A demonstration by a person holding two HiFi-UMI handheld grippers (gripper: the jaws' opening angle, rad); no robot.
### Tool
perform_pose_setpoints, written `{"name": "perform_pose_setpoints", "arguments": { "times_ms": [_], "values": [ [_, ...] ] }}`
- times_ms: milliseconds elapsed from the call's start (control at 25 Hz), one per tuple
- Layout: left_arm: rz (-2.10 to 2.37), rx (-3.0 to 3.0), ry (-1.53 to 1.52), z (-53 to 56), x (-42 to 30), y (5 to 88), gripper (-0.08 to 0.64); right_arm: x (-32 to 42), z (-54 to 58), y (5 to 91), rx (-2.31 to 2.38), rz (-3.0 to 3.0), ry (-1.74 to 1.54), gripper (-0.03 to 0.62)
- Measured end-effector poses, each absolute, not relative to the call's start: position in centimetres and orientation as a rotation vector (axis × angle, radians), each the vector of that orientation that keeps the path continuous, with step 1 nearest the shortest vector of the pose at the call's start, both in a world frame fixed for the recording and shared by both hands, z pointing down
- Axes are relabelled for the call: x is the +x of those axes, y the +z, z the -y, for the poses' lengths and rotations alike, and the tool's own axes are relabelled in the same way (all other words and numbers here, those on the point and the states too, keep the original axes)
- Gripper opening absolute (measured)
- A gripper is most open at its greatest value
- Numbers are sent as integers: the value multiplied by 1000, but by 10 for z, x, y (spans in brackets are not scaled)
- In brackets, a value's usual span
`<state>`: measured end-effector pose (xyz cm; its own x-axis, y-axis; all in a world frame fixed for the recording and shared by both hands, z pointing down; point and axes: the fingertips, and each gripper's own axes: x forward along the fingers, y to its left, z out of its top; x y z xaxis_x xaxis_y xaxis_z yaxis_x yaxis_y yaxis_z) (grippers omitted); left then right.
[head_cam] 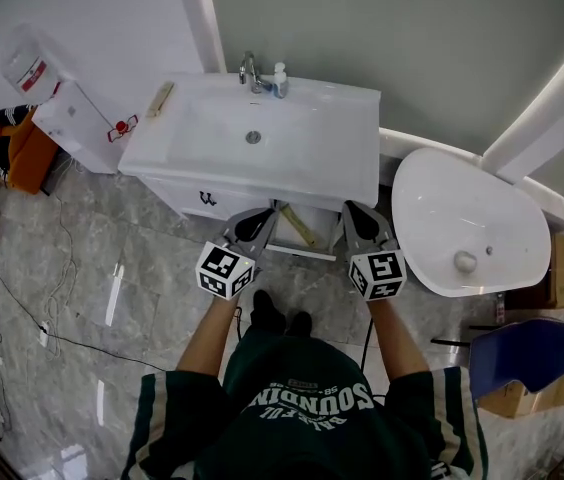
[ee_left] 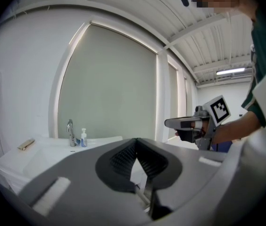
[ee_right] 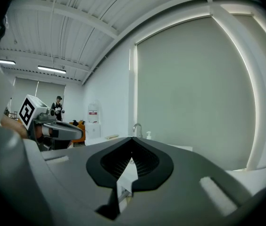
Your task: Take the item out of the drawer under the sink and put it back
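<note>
White sink (head_cam: 347, 163) on marble floor (head_cam: 112, 268), grey wall (head_cam: 382, 28) behind; drawer (head_cam: 312, 246) under it open w/ long tan item (head_cam: 297, 226) inside. Left gripper (head_cam: 258, 218), right gripper (head_cam: 358, 214) either side, jaws together, empty

Dark green jersey (head_cam: 312, 438), white lettering (head_cam: 310, 400), cream-striped sleeves (head_cam: 159, 418), black shoes (head_cam: 266, 313)

The white drawer (head_cam: 314, 251) under the sink (head_cam: 292, 158) stood pulled open, a slim tan item (head_cam: 298, 226) lying slantwise inside.

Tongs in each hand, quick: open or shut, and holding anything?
Left tongs: shut, nothing between them.
Right tongs: shut, nothing between them.
</note>
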<state>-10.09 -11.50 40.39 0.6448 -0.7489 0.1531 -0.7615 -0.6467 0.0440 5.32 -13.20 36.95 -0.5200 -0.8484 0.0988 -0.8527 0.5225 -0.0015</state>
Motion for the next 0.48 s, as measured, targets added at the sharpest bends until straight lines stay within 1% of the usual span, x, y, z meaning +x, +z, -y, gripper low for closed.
{"name": "perform_pose_setpoints", "arguments": {
  "times_ms": [480],
  "values": [
    [1160, 2754, 222, 142, -86, 431, 49, 61, 139, 398, 1523, 2597, 148, 2]
  ]
}}
